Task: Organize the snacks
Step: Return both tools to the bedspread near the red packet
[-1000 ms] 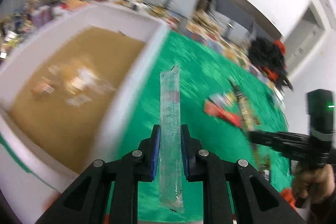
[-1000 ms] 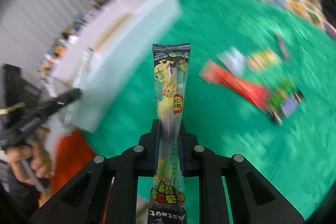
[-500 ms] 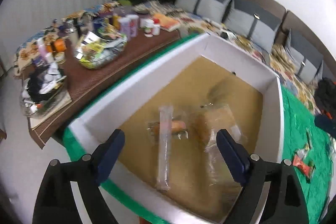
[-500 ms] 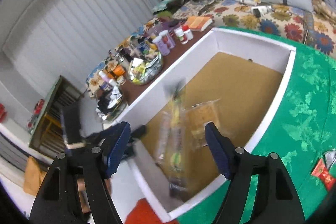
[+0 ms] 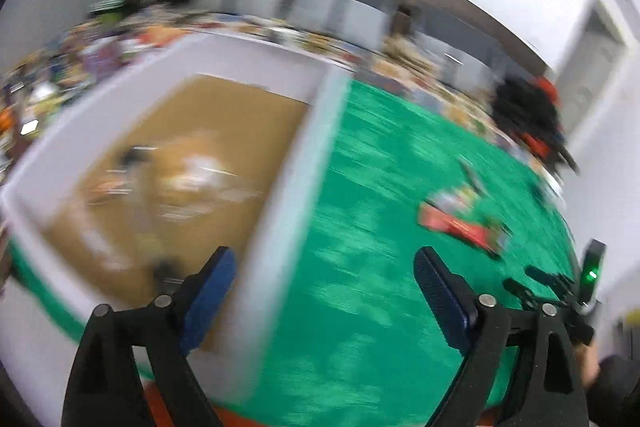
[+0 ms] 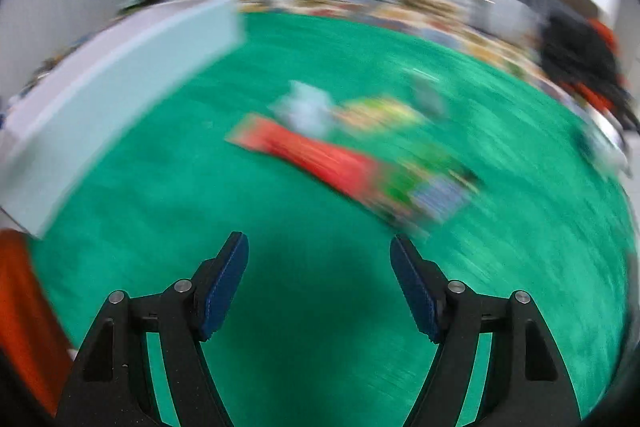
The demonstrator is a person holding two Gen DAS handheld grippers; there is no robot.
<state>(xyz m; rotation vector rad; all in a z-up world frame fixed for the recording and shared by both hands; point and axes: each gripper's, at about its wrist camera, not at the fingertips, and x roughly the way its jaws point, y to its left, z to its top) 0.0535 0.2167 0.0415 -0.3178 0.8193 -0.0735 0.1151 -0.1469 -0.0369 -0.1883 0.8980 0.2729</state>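
Empty, spread right claw [image 6: 319, 259] above green cloth [image 6: 280, 207], snacks [image 6: 348, 155] beyond.

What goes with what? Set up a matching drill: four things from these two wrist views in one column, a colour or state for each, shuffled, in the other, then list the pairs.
Things:
1. long flat snack packet nearest the white box
2. soft cloth covering the table
3. inside floor of the white-walled box
4. right claw

Colour or state:
A. brown
B. open and empty
C. red
D. green

Pairs: 1-C, 2-D, 3-A, 4-B
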